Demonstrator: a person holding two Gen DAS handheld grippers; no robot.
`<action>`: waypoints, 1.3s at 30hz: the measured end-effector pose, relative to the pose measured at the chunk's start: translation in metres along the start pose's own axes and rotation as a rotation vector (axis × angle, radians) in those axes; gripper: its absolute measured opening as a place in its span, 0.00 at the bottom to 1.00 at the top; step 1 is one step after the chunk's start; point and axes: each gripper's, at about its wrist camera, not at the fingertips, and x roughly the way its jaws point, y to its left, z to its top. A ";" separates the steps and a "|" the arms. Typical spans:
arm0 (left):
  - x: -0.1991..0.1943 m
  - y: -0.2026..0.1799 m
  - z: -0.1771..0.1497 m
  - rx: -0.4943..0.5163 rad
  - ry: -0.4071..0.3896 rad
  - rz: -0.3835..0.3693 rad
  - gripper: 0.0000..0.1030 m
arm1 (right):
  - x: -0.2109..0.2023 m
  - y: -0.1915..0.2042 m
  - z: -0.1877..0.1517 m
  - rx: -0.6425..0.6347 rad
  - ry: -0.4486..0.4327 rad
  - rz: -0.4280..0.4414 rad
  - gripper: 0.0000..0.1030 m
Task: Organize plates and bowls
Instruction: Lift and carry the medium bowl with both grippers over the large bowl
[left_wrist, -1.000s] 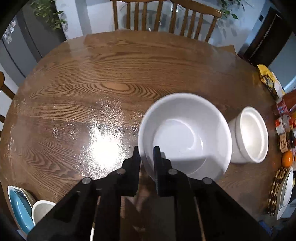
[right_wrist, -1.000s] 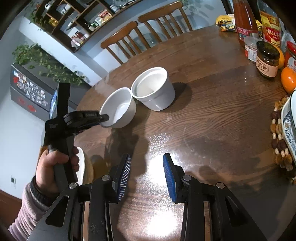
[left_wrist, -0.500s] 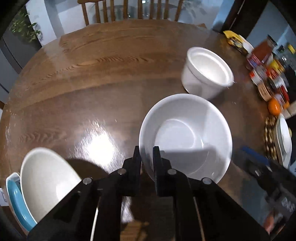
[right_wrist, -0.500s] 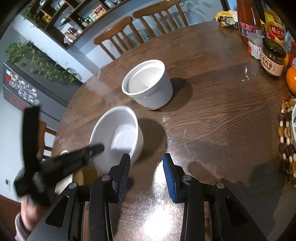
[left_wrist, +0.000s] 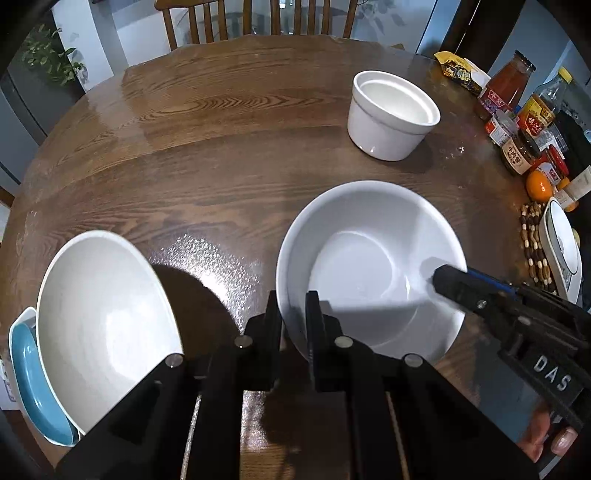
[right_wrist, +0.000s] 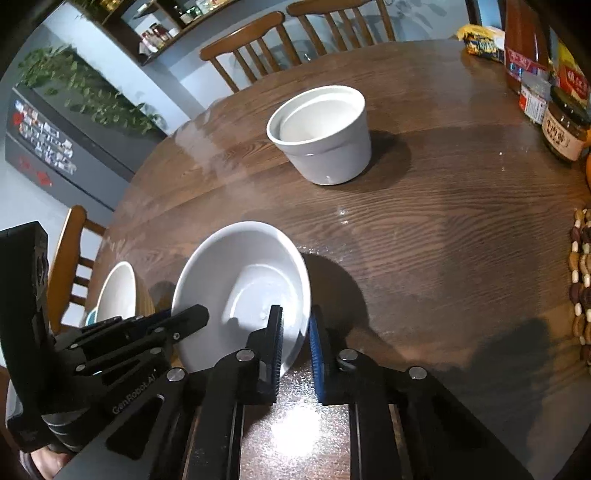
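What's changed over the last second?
The left gripper carried the bowl away from the ramekin, toward the stacked dishes. The right gripper has just closed on the bowl's other rim; it was open and clear before. The ramekin stayed put, and the left grip held.

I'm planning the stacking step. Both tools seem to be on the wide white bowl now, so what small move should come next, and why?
Probably a short, level lift of the white bowl toward the cream bowl on the blue plate. The left tool pinches its near rim, and the right tool has just closed on the opposite rim, so both sides look held. The white pot stands apart.
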 end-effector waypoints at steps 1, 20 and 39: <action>0.000 0.001 -0.002 -0.006 0.002 -0.006 0.10 | -0.001 -0.001 -0.001 0.002 -0.001 0.006 0.08; -0.066 -0.005 -0.035 0.038 -0.192 0.023 0.11 | -0.064 0.031 -0.021 -0.068 -0.133 0.010 0.08; -0.117 0.047 -0.071 -0.072 -0.309 0.066 0.11 | -0.078 0.096 -0.034 -0.197 -0.172 0.048 0.09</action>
